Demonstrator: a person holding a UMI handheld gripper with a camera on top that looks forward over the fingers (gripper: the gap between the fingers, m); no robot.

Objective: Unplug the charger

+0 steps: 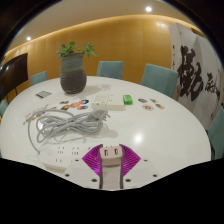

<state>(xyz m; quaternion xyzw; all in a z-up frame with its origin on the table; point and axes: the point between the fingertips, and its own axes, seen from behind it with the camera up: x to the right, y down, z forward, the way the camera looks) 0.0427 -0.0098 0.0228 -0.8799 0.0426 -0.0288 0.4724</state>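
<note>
My gripper [109, 160] is shut on a white charger block [109, 155]. Both magenta pads [92, 160] press on its sides. The charger is held just above the near edge of the white round table [150, 130]. A white power strip [60, 155] lies on the table just left of the fingers. I cannot tell whether the charger touches it. A bundle of grey-white cable [65, 122] lies coiled beyond the strip.
A dark pot with a green plant [73, 70] stands at the far left of the table. A green and white box [125, 99] and several small flat items [80, 100] lie mid-table. Teal chairs [158, 77] ring the far side.
</note>
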